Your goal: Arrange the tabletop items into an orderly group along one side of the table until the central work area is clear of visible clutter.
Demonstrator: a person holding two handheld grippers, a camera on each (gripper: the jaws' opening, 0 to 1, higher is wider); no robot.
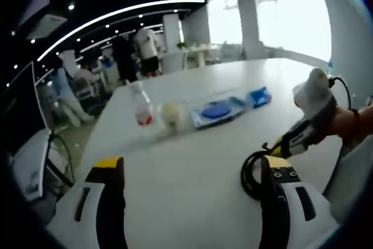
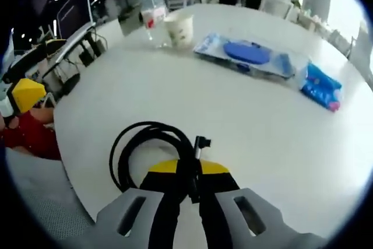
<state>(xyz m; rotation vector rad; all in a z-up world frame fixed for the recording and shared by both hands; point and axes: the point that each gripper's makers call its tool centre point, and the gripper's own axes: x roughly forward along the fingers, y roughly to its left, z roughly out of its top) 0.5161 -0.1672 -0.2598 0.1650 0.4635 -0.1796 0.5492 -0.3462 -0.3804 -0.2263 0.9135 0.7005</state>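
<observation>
- White, smooth, rounded tabletop carrying all the items
- Black coiled cable with a small metal-tipped plug, lying near the tabletop's close edge; also seen in the left gripper view
- Right gripper, yellow-tipped fingers clenched on the black coiled cable where it meets the plug
- Left gripper, yellow-tipped black fingers released and wide apart above bare tabletop, nothing between them
- Clear plastic bottle with a red label, upright at the far side; also in the left gripper view
- Pale paper cup, upright just beside the bottle
- Clear plastic bag holding a flat blue item, lying flat beside the cup
- Small blue packet with a pink corner, just beyond the bag
</observation>
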